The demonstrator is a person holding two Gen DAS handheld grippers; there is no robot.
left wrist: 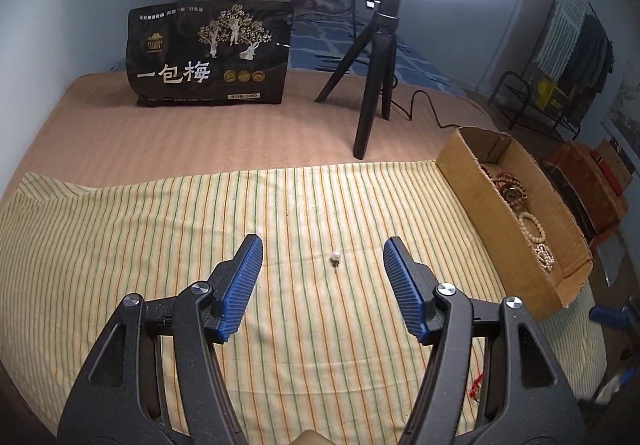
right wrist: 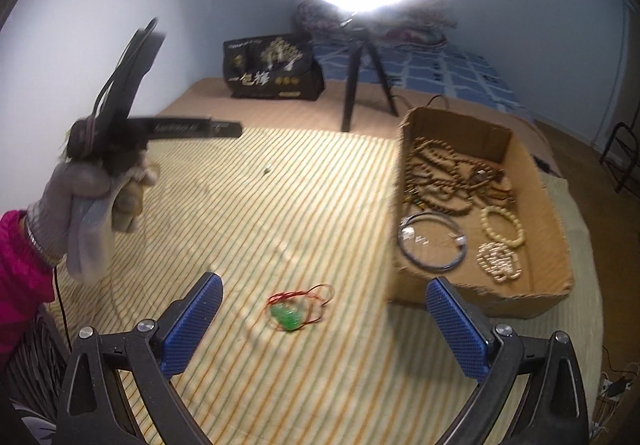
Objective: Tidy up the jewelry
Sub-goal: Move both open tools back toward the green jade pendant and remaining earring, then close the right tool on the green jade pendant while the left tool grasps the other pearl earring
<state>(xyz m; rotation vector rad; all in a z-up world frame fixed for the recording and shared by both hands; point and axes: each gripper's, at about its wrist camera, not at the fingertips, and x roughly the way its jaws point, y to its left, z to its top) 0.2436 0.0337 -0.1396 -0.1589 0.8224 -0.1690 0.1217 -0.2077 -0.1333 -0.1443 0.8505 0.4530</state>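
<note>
Jewelry mostly stowed: bead bracelets (right wrist: 502, 225), dark bangle (right wrist: 432, 241) lie in cardboard box (right wrist: 476, 297). Left on striped cloth (right wrist: 280, 205): green pendant on red cord (right wrist: 286, 317), small pearl stud (left wrist: 334, 257). Left gripper (left wrist: 323, 249) spread wide, empty, over stud. Right gripper (right wrist: 324, 295) released, framing pendant.

Green pendant (right wrist: 286, 317) w/ red cord, striped cloth (right wrist: 280, 205)

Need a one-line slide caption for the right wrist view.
Open right tongs hover over a green pendant on red cord, beside the cardboard box of bracelets.
</note>
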